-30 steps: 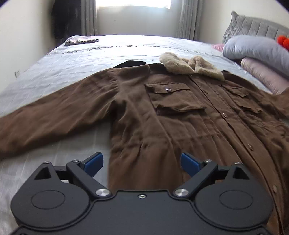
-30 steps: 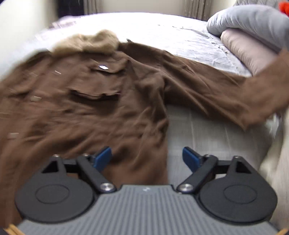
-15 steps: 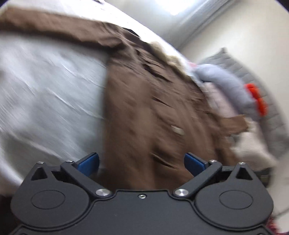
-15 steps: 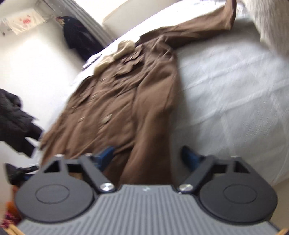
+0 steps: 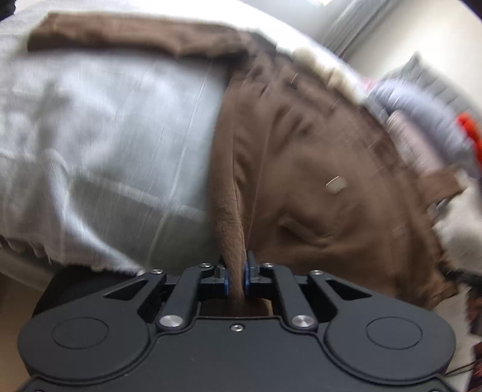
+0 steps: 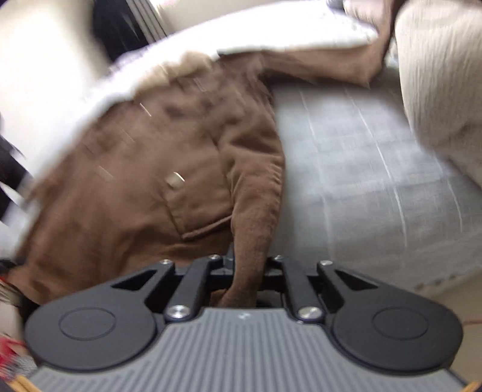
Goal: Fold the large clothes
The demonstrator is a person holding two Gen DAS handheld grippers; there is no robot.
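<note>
Left wrist view: the left tool [image 5: 235, 276] is pressed together on a fold of brown fabric at the lower side edge of the jacket [image 5: 316, 169]. The blue pads [image 5: 226, 279] sit on either side of the fold, and cloth runs down between them into the tool body. The jacket lies spread on the bed [image 5: 105, 135], front side up. One sleeve [image 5: 129, 36] extends along the far side of the grey bedspread. The pale fleece collar [image 5: 319, 64] is at the far end of the garment. A patch pocket flap and a small pale tag show on the front panel. Grey and pink pillows [image 5: 421, 111] lie just beyond the collar, with a red item [image 5: 468, 129] beside them. The picture is blurred, so finer detail cannot be told.

Right wrist view: the right tool [image 6: 248, 271] is pinching the opposite lower side edge of the jacket [image 6: 144, 181]. A bunched strip of brown cloth passes between the two arms and hides the pads. The other sleeve [image 6: 325, 64] runs toward the far right. Its end lies against a cream textured blanket [image 6: 442, 90] at the right edge. The collar [image 6: 180, 64] is visible at the far end. Grey bedspread [image 6: 361, 181] lies bare to the right of the garment. A dark item [image 6: 120, 27] hangs against the wall beyond the bed.
</note>
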